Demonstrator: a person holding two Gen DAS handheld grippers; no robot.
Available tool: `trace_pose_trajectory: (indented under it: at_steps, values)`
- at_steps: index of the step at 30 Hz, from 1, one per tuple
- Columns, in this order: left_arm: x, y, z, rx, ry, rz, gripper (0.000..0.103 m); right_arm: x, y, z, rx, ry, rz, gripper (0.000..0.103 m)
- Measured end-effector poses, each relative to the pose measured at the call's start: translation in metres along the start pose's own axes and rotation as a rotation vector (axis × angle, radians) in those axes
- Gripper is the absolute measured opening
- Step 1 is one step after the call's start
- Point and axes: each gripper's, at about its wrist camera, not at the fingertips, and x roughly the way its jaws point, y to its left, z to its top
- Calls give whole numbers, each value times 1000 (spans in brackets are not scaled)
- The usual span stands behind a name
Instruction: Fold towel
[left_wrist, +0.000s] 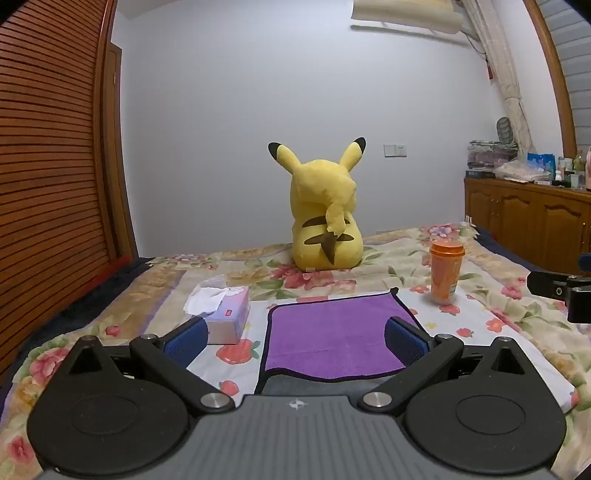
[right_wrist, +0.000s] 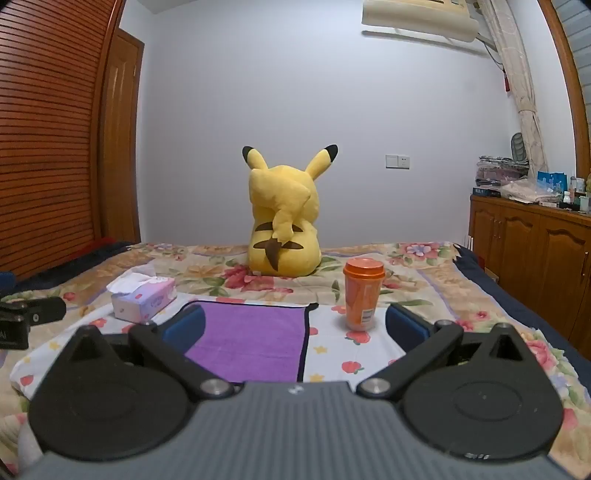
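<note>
We count one purple towel (left_wrist: 332, 332), one tissue box (left_wrist: 225, 314), one orange cup (left_wrist: 446, 275) with its lid on, and one yellow plush toy (left_wrist: 325, 214), all on a bed with a flowered cover (left_wrist: 369, 273). The towel lies flat on a white cloth with strawberry prints (left_wrist: 454, 336), near the front of the bed, with the tissue box just to its left and the cup standing upright past its far right corner. The plush toy sits farther back, its back to us. We hold two tools: the left tool (left_wrist: 293, 338) has its blue-padded fingers spread wide and grips nothing, hanging over the towel's near edge; the right tool (right_wrist: 295, 326) is spread just as wide and is likewise empty. The left view shows the towel's near hem with a dark gray layer below it, and the other tool as a black part at its right edge. The right view hides that near hem behind the tool body, shows the towel's right dark border running toward us, and catches the other tool at its left edge. A wooden cabinet (right_wrist: 532, 247) with clutter on top stands beside the bed in both views.
</note>
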Motion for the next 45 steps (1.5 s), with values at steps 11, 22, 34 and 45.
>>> trace_pose_trajectory:
  at_steps: [11,22,34,45]
  values:
    - [0,0,0,4,1,-3,103,0,-1,0,-9,-3,-4,103]
    - [2,1,-7,6,5,-2,103,1,-6,0,0,0,-6,103]
    - [4,3,-11,9,7,-1,103,0,-5,-1,-1,-3,-5,103]
    - [4,3,-10,11,8,0,103,0,-5,-1,1,-3,-6,103]
